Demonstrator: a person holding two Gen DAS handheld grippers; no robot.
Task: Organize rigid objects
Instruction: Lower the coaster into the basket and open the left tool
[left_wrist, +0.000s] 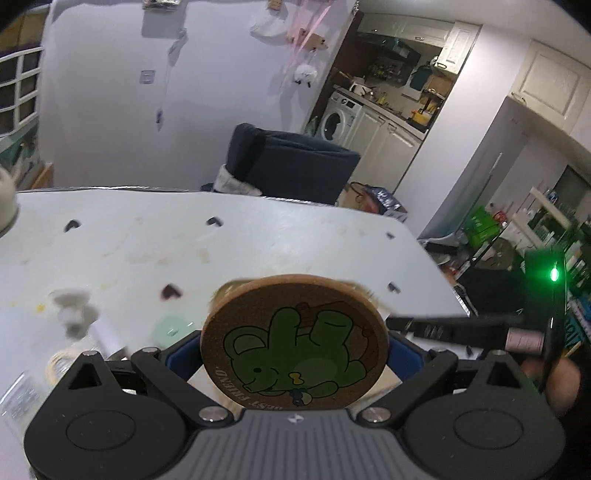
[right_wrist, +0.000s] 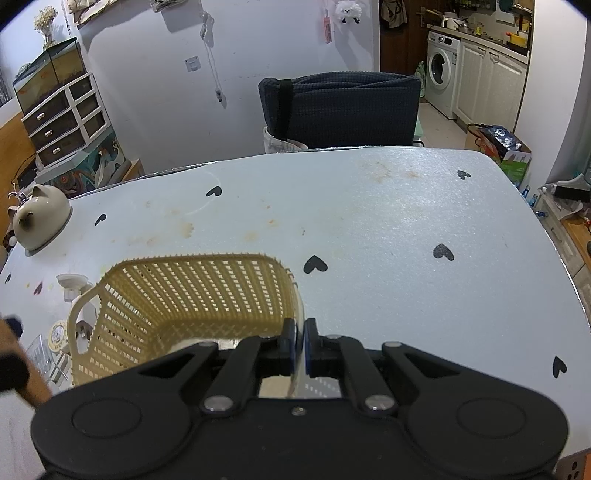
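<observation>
Your left claw is clenched on the cork coaster, the round one with the green bear print. It rides between the blue pads, tilted face-up toward the camera and clear of the tabletop. The pads catch it only at its edges, at about 9 and 3 o'clock on the disc. That is the weak point: cork is light and slightly soft, so a quick swing or a roll of the wrist could let it pivot or slip out flat. The blur around the coaster suggests the hand is moving, so ease the pace.

Your right claw is pinched tight on the near right rim of the cream lattice basket, with the thin wall between the pads. A tug there could tip or drag the basket and shift your drop target. Hold it level.

What shows of the basket's floor looks empty, though the claw body hides its near part, so I cannot vouch for that corner.

At 9 o'clock from the basket, small items crowd the tabletop edge: a white suction-cup piece, a round tin, and a clear packet. A low pass by the left hand could knock them. A cat-shaped ceramic pot sits at 10 o'clock, well apart.
</observation>
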